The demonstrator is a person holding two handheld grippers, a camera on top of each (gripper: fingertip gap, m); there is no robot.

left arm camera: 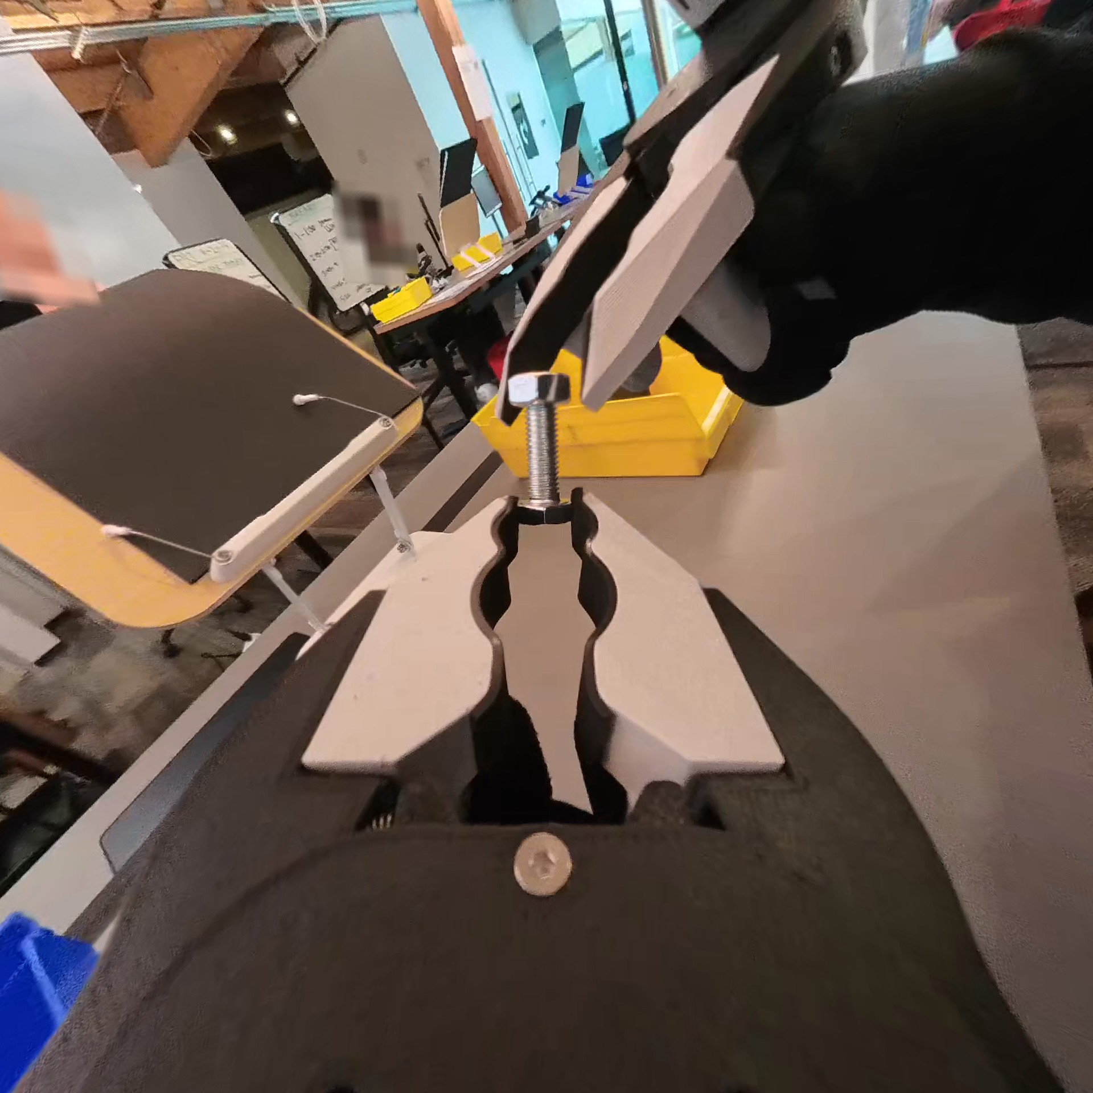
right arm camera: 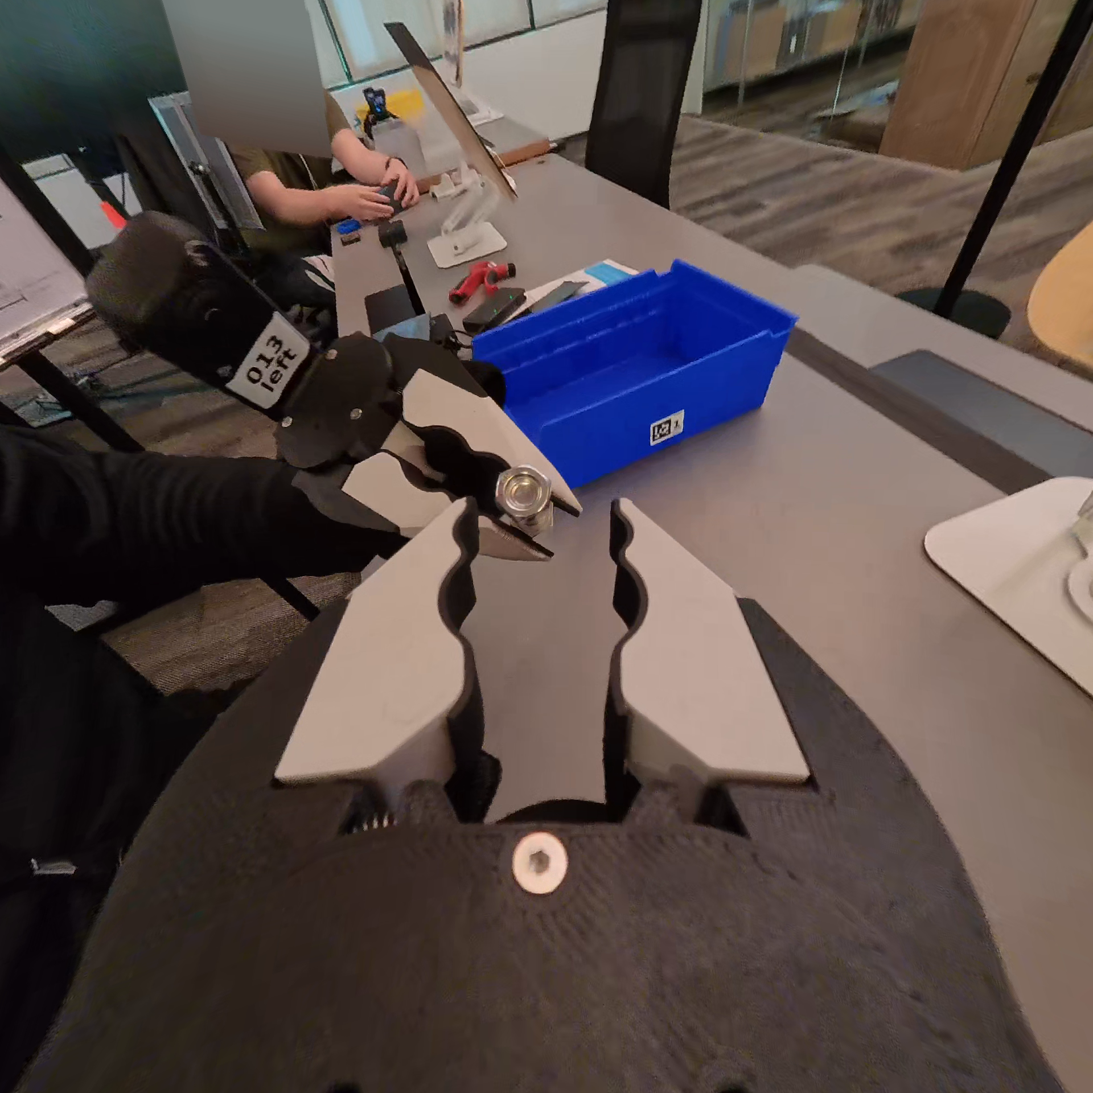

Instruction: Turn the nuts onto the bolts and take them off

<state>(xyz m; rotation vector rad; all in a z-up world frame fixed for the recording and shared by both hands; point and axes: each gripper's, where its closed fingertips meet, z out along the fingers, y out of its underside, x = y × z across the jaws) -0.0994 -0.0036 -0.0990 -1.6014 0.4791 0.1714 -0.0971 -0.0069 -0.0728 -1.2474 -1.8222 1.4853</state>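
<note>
Left wrist view: left tool pinching the nut at its tips, bolt standing upright out of it, head up. Right tool comes down from above, fingers spread around the bolt head, 1 fingertip touching or just beside it, cannot tell which. Yellow bin behind on the grey table; blue bin corner at lower left. Right wrist view: right tool spread wide, gripping nothing; bolt seen head-on just beyond its left fingertip, held via the nut by the left tool. Blue bin empty behind, white stand base at right. Progress: nut sits at the thread's end, so mostly unthreaded or barely started; cannot tell direction.
</note>
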